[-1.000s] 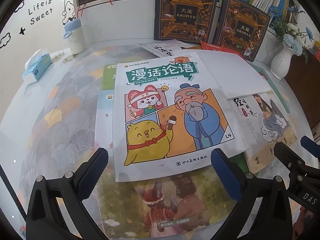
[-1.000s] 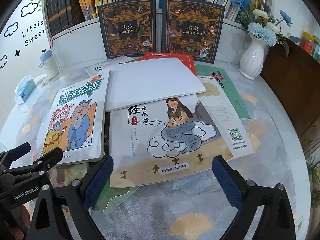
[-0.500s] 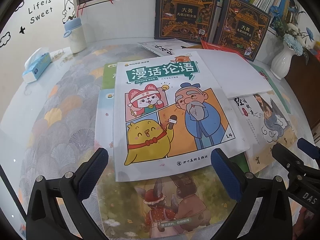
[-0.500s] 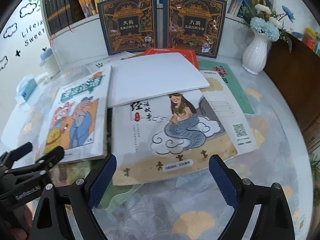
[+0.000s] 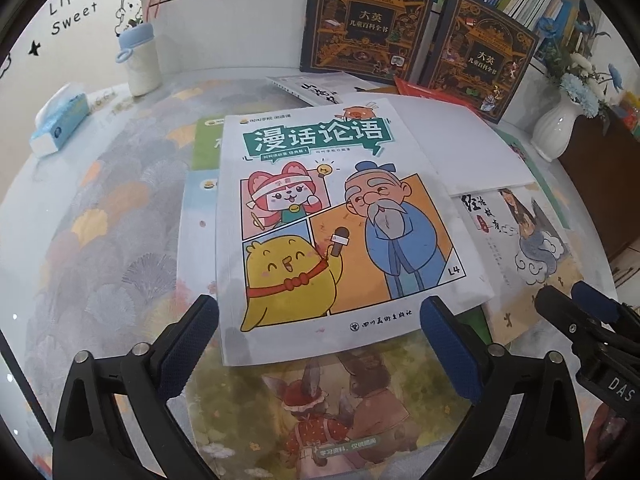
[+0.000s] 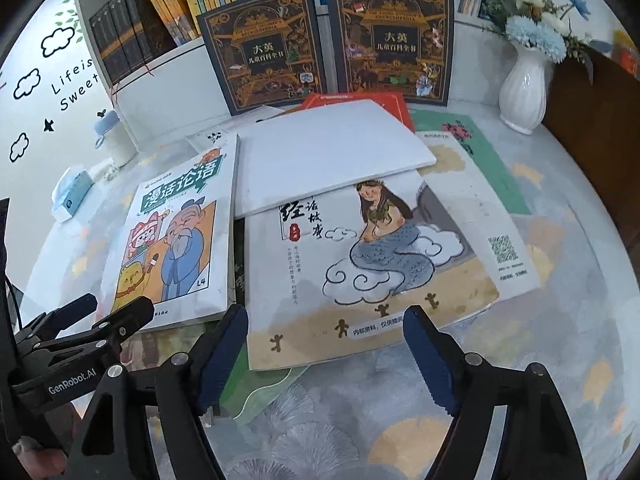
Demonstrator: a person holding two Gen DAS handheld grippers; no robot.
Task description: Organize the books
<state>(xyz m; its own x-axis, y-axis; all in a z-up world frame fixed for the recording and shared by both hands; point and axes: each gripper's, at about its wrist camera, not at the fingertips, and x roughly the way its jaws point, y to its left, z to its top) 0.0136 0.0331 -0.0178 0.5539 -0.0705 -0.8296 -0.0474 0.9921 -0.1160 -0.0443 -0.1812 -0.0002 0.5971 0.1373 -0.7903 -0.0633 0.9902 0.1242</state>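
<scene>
Around the comic book (image 5: 340, 224), your landmark, the near edge overhangs a rabbit-cover book (image 5: 320, 412) and its right edge lies beside the mermaid-cover book (image 6: 360, 256). Left of it the patterned tablecloth (image 5: 100, 248) is bare; behind it a blank white book (image 6: 320, 156) overlaps the mermaid cover. Your left gripper (image 5: 320, 344) tilts down over the comic's near edge, jaws spread, pinching nothing. Your right gripper (image 6: 324, 344) angles down at the mermaid book's near edge, jaws closing, pads not touching it.
</scene>
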